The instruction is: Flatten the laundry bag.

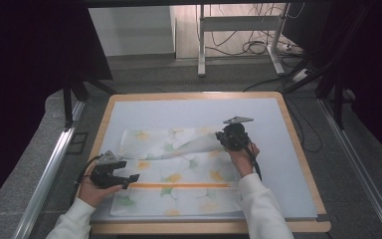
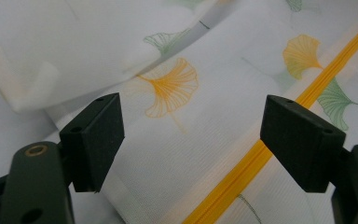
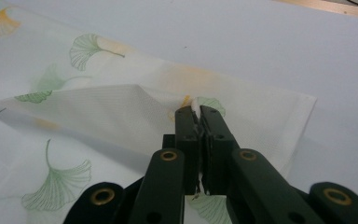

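Two grippers work on one thin white cloth with yellow and green leaf prints and an orange stripe (image 1: 179, 174), lying flat on the pale desk (image 1: 288, 164). From high up, the right gripper (image 1: 227, 138) folds a corner leftward; bare desk lies beyond.

Left gripper (image 2: 191, 140) jaws stand spread above the stripe, touching nothing.

Right gripper (image 3: 197, 114) jaws pinch the cloth's corner tight. I think it should pull slowly and line up edges.

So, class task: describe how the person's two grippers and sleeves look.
Both sleeves are white. The left gripper and right gripper are black, each topped by a grey three-cornered plate and trailing a black cable. Their jaws are blocky, with brass-coloured rivets at the pivots.
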